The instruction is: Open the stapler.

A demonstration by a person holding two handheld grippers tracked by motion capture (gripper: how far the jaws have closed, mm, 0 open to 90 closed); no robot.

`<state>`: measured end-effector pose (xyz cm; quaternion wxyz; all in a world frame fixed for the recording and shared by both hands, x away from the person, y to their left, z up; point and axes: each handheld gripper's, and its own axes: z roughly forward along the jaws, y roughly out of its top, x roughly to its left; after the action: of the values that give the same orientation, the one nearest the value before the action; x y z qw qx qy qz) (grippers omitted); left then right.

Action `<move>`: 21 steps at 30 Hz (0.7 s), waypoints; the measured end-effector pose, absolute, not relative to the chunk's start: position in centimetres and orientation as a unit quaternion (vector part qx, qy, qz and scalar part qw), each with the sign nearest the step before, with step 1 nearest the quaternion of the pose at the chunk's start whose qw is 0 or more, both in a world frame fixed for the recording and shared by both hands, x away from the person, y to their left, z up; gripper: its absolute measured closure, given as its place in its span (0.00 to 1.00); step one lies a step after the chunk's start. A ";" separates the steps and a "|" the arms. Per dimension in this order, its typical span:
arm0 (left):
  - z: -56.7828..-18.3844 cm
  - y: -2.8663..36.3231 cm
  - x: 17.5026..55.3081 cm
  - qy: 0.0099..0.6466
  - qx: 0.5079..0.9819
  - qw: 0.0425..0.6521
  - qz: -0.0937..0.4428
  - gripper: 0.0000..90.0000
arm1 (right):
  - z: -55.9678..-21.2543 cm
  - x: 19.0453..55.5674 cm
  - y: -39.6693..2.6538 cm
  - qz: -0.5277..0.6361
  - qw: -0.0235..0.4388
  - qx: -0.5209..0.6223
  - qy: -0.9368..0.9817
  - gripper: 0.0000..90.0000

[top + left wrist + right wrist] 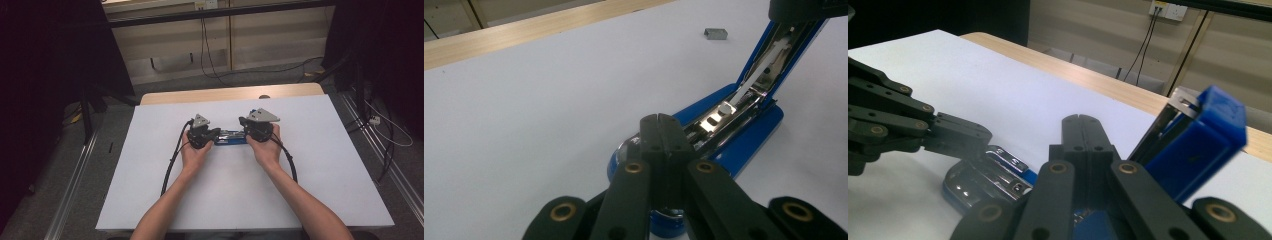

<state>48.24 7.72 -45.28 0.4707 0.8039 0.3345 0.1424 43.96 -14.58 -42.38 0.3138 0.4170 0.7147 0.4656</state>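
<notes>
A blue stapler (pixel 230 138) lies on the white table between both hands, swung open. In the left gripper view its blue lid (pixel 785 47) slants up to the right over the chrome staple channel (pixel 724 112), and the blue base (pixel 749 142) lies flat. My left gripper (pixel 662 122) is shut, jaws pressed together over the stapler's rear end; whether it touches is hidden. My right gripper (pixel 1087 122) is also shut, with the raised blue lid (pixel 1198 145) just to its right and the chrome rear end (pixel 993 175) under the left gripper (pixel 960 135).
A small grey strip of staples (pixel 716 33) lies on the white table top (pixel 250 200) beyond the stapler. A wooden edge (pixel 230 93) runs along the far side. Cables (pixel 172 165) trail from the grippers toward the near edge.
</notes>
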 end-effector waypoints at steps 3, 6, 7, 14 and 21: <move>-45.3 7.8 48.3 0.335 0.804 0.472 0.139 1.00 | -42.4 43.8 -15.4 0.460 0.320 0.421 0.714 1.00; -45.3 7.8 48.3 0.333 0.805 0.470 0.141 1.00 | -42.3 43.8 -16.0 0.461 0.320 0.426 0.710 1.00; -45.3 7.8 48.3 0.333 0.805 0.470 0.141 1.00 | -42.4 43.7 -16.5 0.459 0.320 0.431 0.708 1.00; -45.3 7.7 48.2 0.334 0.804 0.472 0.141 1.00 | -43.0 43.3 -18.0 0.451 0.324 0.439 0.706 1.00; -45.3 7.8 48.2 0.334 0.803 0.473 0.141 1.00 | -43.4 42.9 -19.3 0.450 0.318 0.440 0.709 1.00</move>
<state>48.22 7.77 -45.33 0.4729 0.8032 0.3336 0.1413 42.92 -19.29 -43.41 0.3176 0.4403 0.7090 0.4501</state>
